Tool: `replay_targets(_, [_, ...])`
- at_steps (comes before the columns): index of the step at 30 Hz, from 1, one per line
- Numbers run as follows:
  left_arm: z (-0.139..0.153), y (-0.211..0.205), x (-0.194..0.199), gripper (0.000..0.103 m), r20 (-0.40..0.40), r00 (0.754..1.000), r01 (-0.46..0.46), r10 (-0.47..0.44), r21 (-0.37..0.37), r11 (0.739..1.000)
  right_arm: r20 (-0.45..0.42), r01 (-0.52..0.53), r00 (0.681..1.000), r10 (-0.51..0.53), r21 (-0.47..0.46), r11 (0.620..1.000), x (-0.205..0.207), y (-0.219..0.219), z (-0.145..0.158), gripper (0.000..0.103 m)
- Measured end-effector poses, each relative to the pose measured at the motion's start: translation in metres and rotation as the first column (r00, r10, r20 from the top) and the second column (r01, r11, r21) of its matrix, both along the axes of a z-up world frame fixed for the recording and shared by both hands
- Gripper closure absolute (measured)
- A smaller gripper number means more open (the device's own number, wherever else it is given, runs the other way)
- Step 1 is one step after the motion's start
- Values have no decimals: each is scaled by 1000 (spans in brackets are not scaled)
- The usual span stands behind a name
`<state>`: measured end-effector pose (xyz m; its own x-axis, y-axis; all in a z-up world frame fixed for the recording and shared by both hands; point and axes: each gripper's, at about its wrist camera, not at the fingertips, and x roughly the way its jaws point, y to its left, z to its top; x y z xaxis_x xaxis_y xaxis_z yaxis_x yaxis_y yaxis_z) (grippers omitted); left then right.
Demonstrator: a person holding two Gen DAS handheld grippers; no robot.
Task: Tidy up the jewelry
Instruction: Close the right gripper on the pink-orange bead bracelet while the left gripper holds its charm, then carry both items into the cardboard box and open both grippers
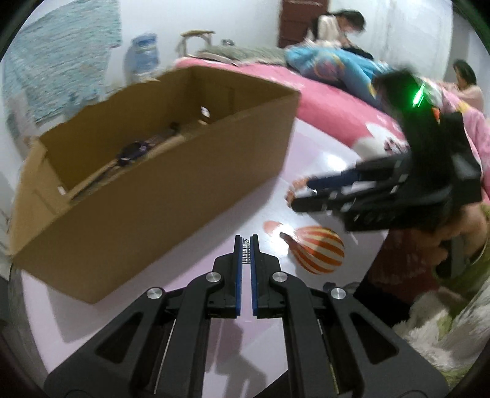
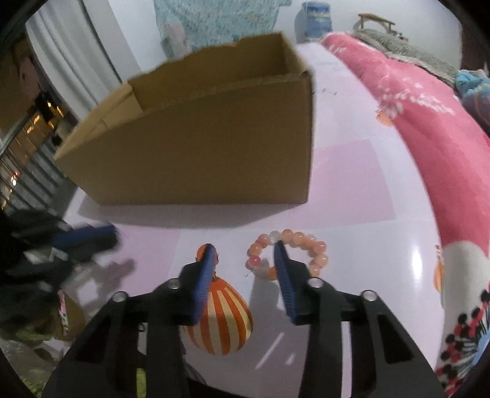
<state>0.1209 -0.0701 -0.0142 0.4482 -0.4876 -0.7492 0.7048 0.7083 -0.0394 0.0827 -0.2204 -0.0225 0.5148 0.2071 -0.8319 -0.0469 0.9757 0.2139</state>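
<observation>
My left gripper point(image 1: 246, 239) is shut on a small silver chain piece point(image 1: 246, 254), held above the pink table in front of the open cardboard box point(image 1: 171, 196). A dark purple piece of jewelry point(image 1: 134, 151) lies inside the box. My right gripper point(image 2: 243, 248) is open just above the table; its right finger point(image 2: 283, 269) rests over a bracelet of orange-pink beads point(image 2: 318, 248). In the left wrist view the right gripper point(image 1: 301, 193) comes in from the right, with the bracelet point(image 1: 295, 185) partly hidden behind it. The box point(image 2: 199, 153) stands behind the bracelet.
An orange-and-white striped balloon picture point(image 2: 220, 318) is printed on the glossy pink table point(image 2: 352, 189). A pink blanket point(image 2: 428, 131) lies along the right. Two people point(image 1: 340, 24) sit at the far back. The left gripper's blurred body point(image 2: 61, 245) shows at the left edge.
</observation>
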Motion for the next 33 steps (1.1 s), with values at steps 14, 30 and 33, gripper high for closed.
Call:
replay_targets(14, [88, 39, 7, 99, 108, 989, -74, 97, -197, 978, 75, 89, 993, -95, 81, 993, -11, -28, 30, 93])
replay_targets(30, [40, 16, 150, 99, -315, 942, -170, 112, -163, 972, 381, -108, 925, 7, 244, 964, 39, -55, 167, 93])
replay_targets(33, [16, 16, 168, 99, -452, 887, -189, 100, -155, 970, 325, -156, 944, 61, 274, 949, 70, -48, 154, 93])
